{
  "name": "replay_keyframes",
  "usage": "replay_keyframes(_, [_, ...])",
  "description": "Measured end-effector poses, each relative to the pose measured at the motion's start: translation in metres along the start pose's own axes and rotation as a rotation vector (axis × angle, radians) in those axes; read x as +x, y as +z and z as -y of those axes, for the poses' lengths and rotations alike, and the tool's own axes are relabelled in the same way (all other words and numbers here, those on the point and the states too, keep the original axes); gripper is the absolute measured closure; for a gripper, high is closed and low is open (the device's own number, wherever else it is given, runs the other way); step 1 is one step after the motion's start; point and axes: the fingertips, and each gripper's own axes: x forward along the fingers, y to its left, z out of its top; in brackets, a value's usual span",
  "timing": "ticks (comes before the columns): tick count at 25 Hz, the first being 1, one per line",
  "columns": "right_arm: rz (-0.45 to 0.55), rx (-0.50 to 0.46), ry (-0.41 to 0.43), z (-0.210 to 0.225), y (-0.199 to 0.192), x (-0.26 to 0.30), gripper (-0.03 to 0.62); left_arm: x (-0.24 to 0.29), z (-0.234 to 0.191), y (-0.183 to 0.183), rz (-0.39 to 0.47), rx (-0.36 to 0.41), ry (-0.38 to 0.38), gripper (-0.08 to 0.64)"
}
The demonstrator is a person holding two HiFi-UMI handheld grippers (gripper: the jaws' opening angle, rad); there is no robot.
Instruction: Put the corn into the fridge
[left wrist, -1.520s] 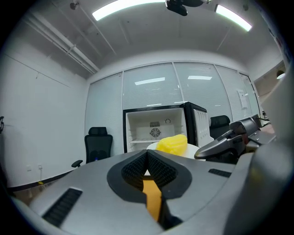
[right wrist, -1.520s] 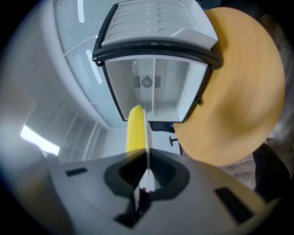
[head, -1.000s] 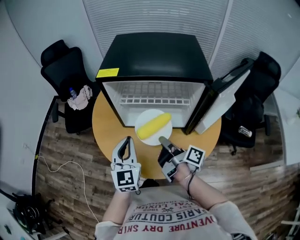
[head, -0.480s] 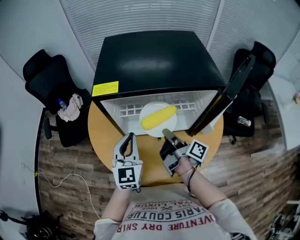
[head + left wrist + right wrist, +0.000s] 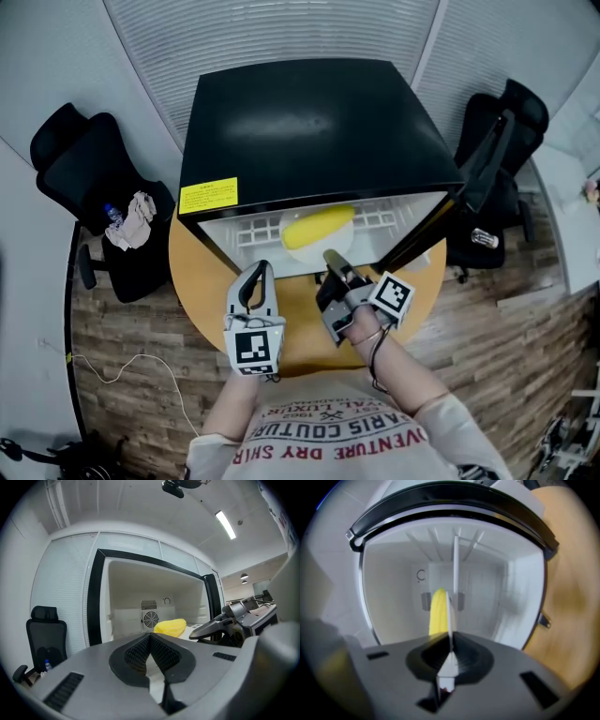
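While the yellow corn cob point(image 5: 319, 228) is lying on the round white plate point(image 5: 449, 620), just inside the mouth of the black mini fridge point(image 5: 309, 122) and over the front of its white grid shelf point(image 5: 380, 221), the plate's near rim is being pinched by the right gripper point(image 5: 335, 262). In the right gripper view its jaws are clamping that thin edge.

Nothing is being gripped by the left gripper point(image 5: 262, 270), whose jaws are resting together beside the right one, short of the opening and over the round wooden table point(image 5: 202, 281).

Judged from this, the loaded plate is being set on the shelf. A level plate is being called for, since the cob is lying loose and could roll off a tilted one. The plate is best pushed deep enough to clear the open black door point(image 5: 478, 159) and rested fully on the shelf before the pinch is released.
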Motion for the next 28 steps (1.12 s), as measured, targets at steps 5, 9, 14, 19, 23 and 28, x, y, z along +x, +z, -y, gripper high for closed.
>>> replay_keyframes(5, [0.024, 0.003, -0.016, -0.003, 0.003, 0.008, 0.555, 0.008, 0.002, 0.002, 0.007, 0.0, -0.016, 0.528])
replay_keyframes(9, [0.03, 0.014, -0.003, -0.005, 0.006, 0.016, 0.554, 0.011, 0.003, 0.002, 0.016, 0.004, -0.026, 0.528])
replay_keyframes(14, [0.043, 0.023, 0.002, -0.007, 0.008, 0.024, 0.546, 0.012, 0.002, -0.003, 0.008, -0.017, -0.026, 0.528])
replay_keyframes(19, [0.046, 0.024, 0.009, -0.009, 0.011, 0.029, 0.538, 0.013, 0.002, -0.002, 0.011, -0.046, -0.031, 0.528])
replay_keyframes(23, [0.06, 0.008, 0.011, -0.01, 0.011, 0.034, 0.534, 0.015, 0.0, -0.003, 0.015, -0.02, -0.04, 0.528])
replay_keyframes(28, [0.072, -0.008, -0.006, -0.01, 0.011, 0.036, 0.534, 0.016, -0.001, -0.006, 0.005, -0.053, -0.042, 0.528])
